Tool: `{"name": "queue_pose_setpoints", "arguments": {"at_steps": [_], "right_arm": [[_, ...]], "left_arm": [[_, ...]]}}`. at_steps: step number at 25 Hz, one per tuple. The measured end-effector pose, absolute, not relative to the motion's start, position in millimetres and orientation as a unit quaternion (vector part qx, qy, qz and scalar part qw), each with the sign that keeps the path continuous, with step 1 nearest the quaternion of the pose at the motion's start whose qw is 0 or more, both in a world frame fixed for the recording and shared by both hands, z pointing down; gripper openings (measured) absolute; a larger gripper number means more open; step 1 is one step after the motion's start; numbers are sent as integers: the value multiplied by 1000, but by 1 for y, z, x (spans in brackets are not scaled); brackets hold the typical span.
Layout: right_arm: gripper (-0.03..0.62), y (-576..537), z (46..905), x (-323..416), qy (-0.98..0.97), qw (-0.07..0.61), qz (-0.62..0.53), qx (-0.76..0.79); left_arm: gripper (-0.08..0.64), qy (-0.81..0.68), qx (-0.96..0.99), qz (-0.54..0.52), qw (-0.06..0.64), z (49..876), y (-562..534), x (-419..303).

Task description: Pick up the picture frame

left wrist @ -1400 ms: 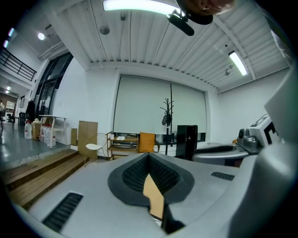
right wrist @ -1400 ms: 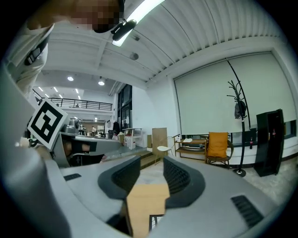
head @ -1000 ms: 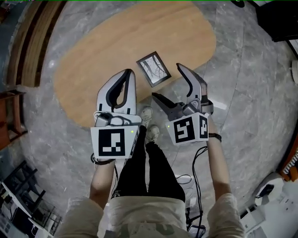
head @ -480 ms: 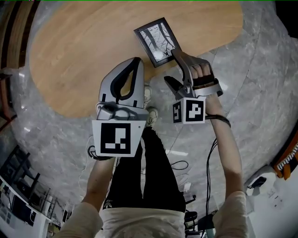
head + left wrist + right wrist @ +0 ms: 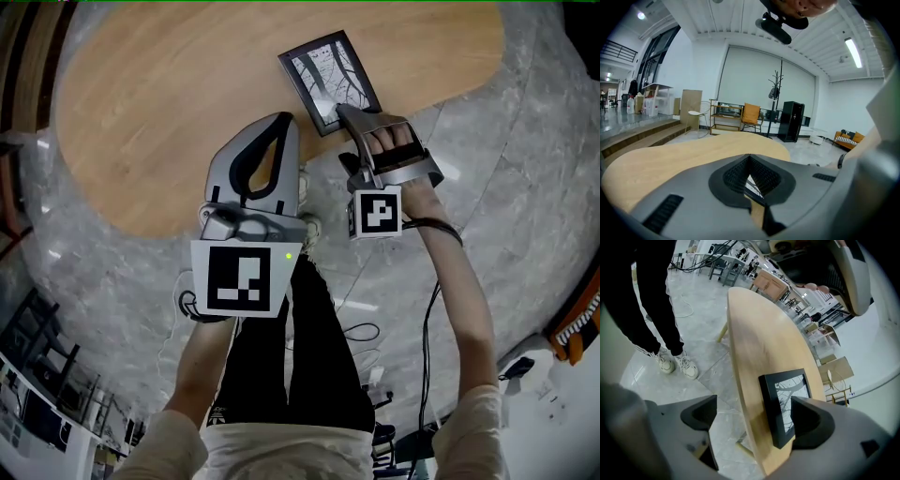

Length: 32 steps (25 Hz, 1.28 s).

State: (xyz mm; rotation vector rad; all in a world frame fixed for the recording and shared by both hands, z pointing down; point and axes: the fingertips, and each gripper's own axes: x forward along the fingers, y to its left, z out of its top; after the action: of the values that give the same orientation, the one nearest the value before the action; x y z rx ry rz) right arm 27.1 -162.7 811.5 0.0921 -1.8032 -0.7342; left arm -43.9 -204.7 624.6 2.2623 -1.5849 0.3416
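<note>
Black-rimmed picture frame (image 5: 330,80) lay unlifted on the wooden table (image 5: 169,112), the right gripper (image 5: 754,418) gaping wide astride its near edge, the left gripper (image 5: 750,173) closed, empty.

Grey marbled floor tiles (image 5: 525,234) fill the right and lower left of the head view, with a pale oval wooden table (image 5: 169,103) across the top. In the left gripper view a white ribbed ceiling (image 5: 740,18) carries a lit strip lamp (image 5: 853,46) at upper right, above a broad pale far wall (image 5: 750,75) at centre. Before that wall stand a coat stand (image 5: 778,86), an orange chair (image 5: 751,114) and a black cabinet (image 5: 793,121), with wooden steps (image 5: 633,136) at lower left and an orange sofa (image 5: 846,138) at far right.
</note>
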Motion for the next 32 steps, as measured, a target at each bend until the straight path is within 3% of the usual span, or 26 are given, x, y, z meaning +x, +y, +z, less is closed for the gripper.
{"name": "queue_pose_setpoints", "arguments": {"at_steps": [28,30,32], "right_arm": [[472,-165,827,29,-746,567,-347,49],[432,-169,823,27,-743,563,-356,61],[273,-176,814,25,-738,552,-379,79]], "left_arm": [[9,-547,805,135,187,639,-208,-37],[9,-543,807,136,186,638,-210,-35],[9,-540,809,138,187,637,-212,-35]]}}
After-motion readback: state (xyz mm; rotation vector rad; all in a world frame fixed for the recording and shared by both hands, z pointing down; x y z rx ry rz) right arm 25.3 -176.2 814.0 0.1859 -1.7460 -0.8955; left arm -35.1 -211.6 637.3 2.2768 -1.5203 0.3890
